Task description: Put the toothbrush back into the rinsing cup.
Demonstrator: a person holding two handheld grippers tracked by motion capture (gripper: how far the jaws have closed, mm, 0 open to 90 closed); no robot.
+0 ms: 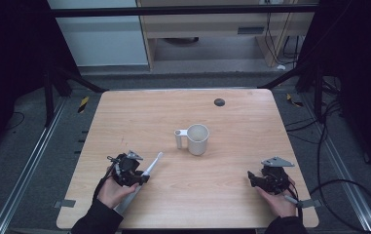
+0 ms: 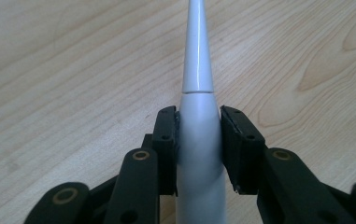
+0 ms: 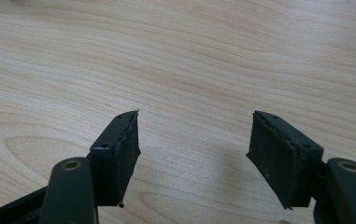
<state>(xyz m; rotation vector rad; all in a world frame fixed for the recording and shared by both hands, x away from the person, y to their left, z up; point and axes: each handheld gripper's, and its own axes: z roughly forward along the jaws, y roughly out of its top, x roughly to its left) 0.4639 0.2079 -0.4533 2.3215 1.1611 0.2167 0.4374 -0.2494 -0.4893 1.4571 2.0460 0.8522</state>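
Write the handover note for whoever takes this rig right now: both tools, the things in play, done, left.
Left tool: shut on the white electric toothbrush at its handle, with the brush neck aimed toward the mug.
Right tool: open, holding nothing, low over bare wood at the table front right.
White mug: upright at table centre, handle to its left, apart from both tools.
Done: toothbrush gripped.
Left: probably carry it to the mug and stand it inside; the right tool is free to steady the mug.
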